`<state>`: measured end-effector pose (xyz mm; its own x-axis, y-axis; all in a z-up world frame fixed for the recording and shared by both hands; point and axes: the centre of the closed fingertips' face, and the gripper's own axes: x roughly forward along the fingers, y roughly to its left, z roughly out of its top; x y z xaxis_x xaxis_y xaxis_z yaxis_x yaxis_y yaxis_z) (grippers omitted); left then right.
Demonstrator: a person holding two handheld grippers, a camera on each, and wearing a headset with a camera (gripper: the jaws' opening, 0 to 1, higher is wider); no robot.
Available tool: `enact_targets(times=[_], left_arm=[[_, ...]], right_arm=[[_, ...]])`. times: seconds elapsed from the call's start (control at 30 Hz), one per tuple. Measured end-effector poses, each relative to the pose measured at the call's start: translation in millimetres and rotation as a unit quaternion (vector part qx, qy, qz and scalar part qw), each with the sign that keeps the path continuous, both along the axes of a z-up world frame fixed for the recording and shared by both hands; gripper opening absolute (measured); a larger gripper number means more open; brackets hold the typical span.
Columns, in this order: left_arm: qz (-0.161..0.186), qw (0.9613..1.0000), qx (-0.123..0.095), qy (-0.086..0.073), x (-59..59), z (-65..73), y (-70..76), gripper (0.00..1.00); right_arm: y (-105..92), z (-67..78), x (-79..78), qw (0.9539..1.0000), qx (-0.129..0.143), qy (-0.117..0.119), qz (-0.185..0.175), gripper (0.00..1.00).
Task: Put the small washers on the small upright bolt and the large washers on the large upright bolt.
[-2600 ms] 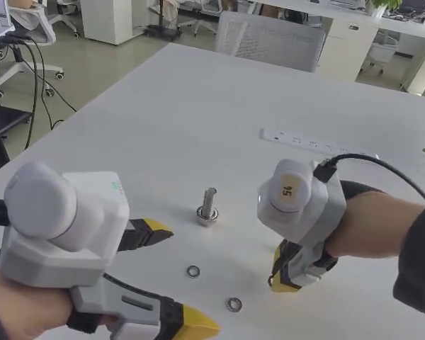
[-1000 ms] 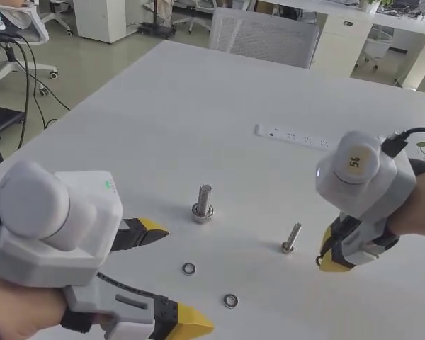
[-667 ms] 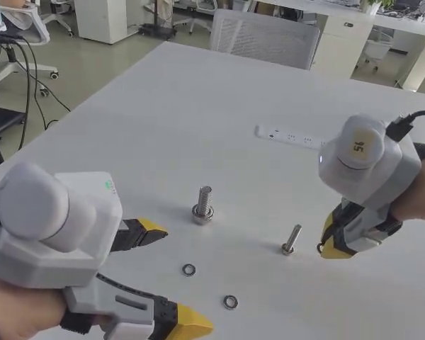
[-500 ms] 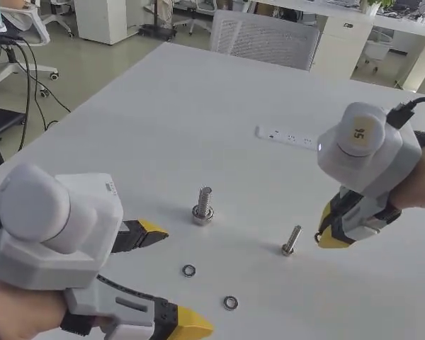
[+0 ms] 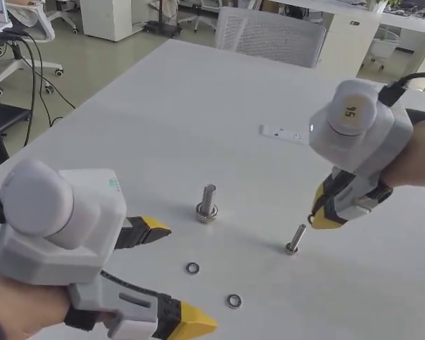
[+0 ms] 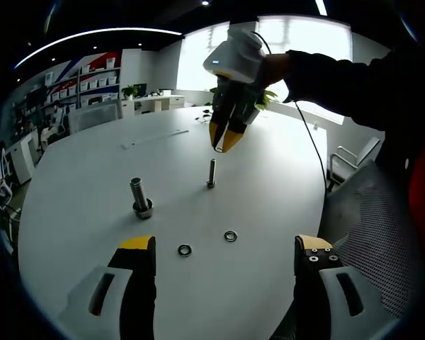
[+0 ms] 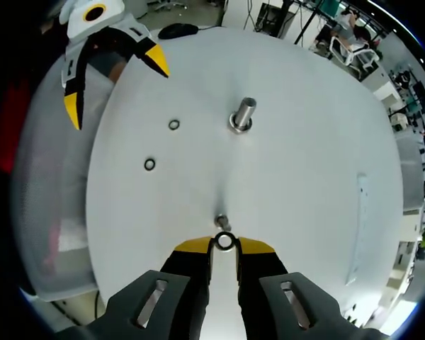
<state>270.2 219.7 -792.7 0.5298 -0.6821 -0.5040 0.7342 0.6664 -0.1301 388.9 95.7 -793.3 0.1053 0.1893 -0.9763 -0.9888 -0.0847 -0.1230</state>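
Observation:
On the white table (image 5: 198, 106) the large bolt (image 5: 207, 205) stands upright, and the small bolt (image 5: 295, 239) stands to its right, leaning a little. My right gripper (image 5: 319, 216) hovers just above the small bolt's tip, shut on a small washer (image 7: 225, 241); the bolt's top (image 7: 221, 221) lies right beyond it. Two loose washers (image 5: 192, 268) (image 5: 234, 301) lie flat nearer me. My left gripper (image 5: 177, 278) is held open low at the front left, close to those washers (image 6: 185, 250) (image 6: 230, 236), with nothing between its fingers.
A white power strip (image 5: 283, 133) lies on the far side of the table. A grey mesh chair (image 5: 269, 35) stands behind the far edge. Cables and chair legs are on the floor at the left (image 5: 35, 78).
My right gripper has lifted from the table to the right of the small bolt and moved up and left to hover over its tip. The left gripper has stayed put.

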Motion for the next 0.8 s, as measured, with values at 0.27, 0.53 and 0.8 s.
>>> enact_targets(times=[0.27, 0.53, 0.8], left_arm=[[0.003, 1.0000, 0.000, 0.001, 0.1, -0.8, 1.7, 0.80], [0.006, 1.0000, 0.000, 0.001, 0.4, -1.1, 2.2, 0.80], [0.006, 1.0000, -0.001, 0.002, 0.6, -1.5, 1.8, 0.80]], right_arm=[[3.3, -6.6, 5.6, 1.0000, -0.004, 0.003, 0.007, 0.14], [6.6, -12.2, 5.3, 0.9998, -0.009, 0.008, 0.013, 0.14], [4.7, -18.3, 5.0, 0.9997, -0.015, 0.013, 0.013, 0.14]])
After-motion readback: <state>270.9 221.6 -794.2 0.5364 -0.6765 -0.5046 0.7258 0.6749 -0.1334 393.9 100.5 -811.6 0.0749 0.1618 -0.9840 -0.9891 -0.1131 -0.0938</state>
